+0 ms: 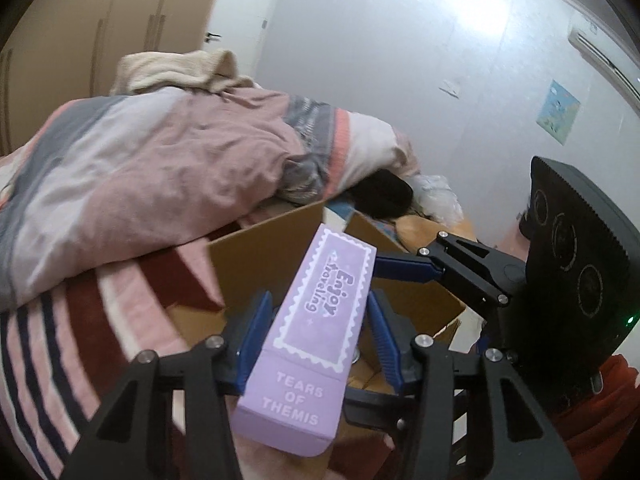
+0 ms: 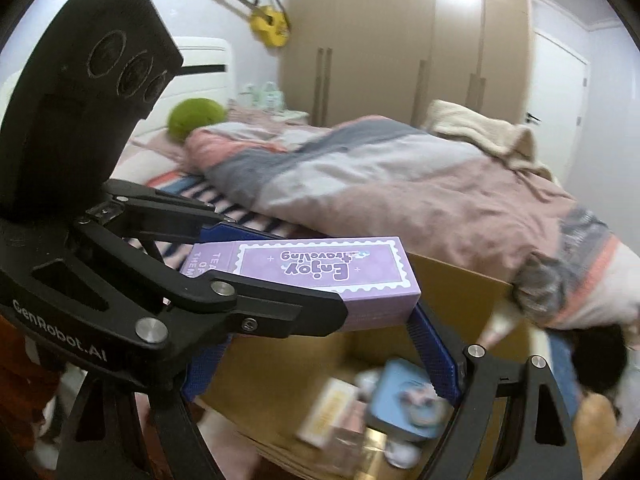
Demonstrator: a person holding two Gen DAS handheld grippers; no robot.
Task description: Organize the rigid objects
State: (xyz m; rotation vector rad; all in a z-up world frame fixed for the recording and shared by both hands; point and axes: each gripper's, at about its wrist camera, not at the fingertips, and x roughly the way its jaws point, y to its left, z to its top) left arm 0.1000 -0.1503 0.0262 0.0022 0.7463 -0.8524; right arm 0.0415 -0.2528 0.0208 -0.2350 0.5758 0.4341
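On the left lies a striped bed [image 1: 60, 352] with a heaped duvet [image 1: 140, 168]. The left gripper [image 1: 316, 320] clamps a purple box [image 1: 316, 320] between its blue fingers [image 1: 256, 336], holding it over an open carton [image 1: 256, 256]. Inside the carton sit a blue tin [image 2: 408, 400] and a pale packet [image 2: 326, 412]. At right, the right gripper [image 2: 320, 356] stands open, fingers spread beneath the box, touching nothing that can be seen.

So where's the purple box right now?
The purple box is clamped in the left gripper, held above the open cardboard box beside the bed, right gripper just beneath it.
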